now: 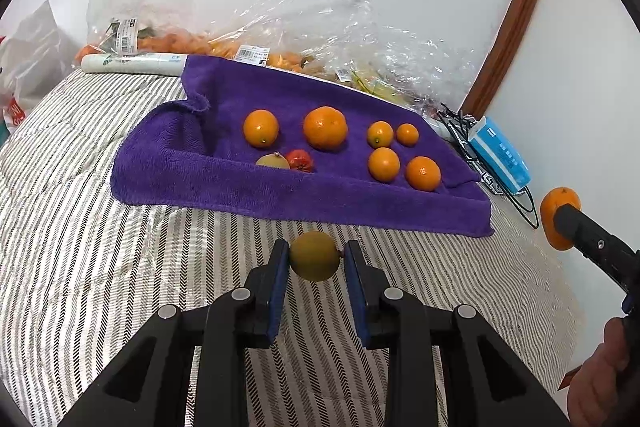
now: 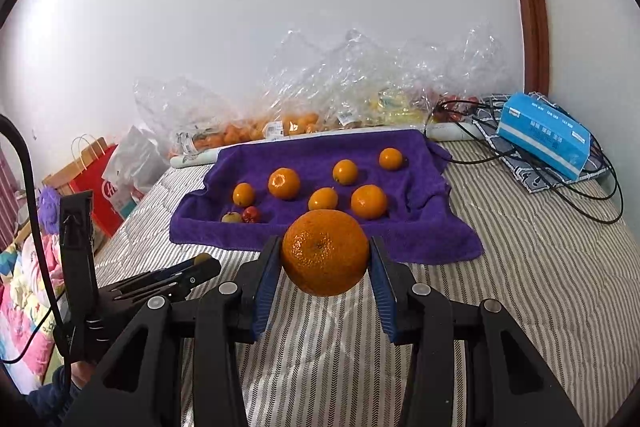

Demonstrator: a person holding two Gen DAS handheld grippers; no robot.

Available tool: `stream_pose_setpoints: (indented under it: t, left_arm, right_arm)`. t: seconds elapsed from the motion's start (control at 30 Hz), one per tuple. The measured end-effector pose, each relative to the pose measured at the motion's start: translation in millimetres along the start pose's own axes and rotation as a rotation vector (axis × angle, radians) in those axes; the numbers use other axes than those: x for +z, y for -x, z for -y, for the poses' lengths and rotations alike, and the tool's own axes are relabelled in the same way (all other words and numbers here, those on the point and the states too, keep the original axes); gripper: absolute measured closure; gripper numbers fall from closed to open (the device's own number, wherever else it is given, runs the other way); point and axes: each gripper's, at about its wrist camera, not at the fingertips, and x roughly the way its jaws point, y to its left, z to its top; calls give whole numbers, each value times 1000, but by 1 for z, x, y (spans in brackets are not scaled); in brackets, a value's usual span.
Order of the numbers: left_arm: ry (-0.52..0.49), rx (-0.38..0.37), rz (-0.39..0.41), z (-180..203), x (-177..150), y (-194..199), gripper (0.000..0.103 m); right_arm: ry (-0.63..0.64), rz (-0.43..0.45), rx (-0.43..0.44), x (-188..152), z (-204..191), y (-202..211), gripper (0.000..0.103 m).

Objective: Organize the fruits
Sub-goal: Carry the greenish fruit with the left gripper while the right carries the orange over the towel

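My left gripper (image 1: 316, 255) is shut on a small yellow-green fruit (image 1: 315, 255), held above the striped bed in front of the purple towel (image 1: 224, 179). My right gripper (image 2: 325, 253) is shut on a large orange (image 2: 325, 251), also above the bed before the purple towel (image 2: 400, 243). Several oranges (image 1: 325, 127) lie in two groups on the towel, with a yellow-green fruit (image 1: 273, 161) and a small red fruit (image 1: 299, 160) at its near fold. In the left wrist view the right gripper shows at the far right with the orange (image 1: 558, 217). The left gripper (image 2: 200, 263) appears low left in the right wrist view.
Clear plastic bags of fruit (image 1: 280, 39) lie along the wall behind the towel. A blue tissue pack (image 2: 544, 133) and black cables (image 2: 580, 195) sit at the right. A red paper bag (image 2: 100, 183) stands left of the bed. The striped bedcover (image 2: 520, 287) spreads around the towel.
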Motion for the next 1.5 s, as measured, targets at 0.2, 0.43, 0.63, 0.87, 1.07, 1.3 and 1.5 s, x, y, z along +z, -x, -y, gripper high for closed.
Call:
stream_pose_setpoints:
  t: [0.2,0.43,0.63,0.87,1.07,1.3,1.5]
  left_arm:
    - [5,-2,-7,-1,0,-2,76]
    - [27,-2,-20,-4,0,-5,76]
    - [26,-9,-18,-5,0,-5,76]
    - [12,-22,2,-3,-1,-1,76]
    - [63,-21,18,-5,5,11,76]
    - [75,47,61,-9,32,35,76]
    - [74,70,83,-17,54,39,76]
  right_arm:
    - [-22,-19,3,-2,-5,-2,60]
    - [-24,-13,16,4,-9,-3,60]
    - [-4,0,30,7,-12,-2,60]
    - [47,40,24,15,-15,1,60]
    - [72,71,28,29,-9,1,60]
    - [78,98,73,49,-2,-9,60]
    - [91,122,89,60,-5,-20,60]
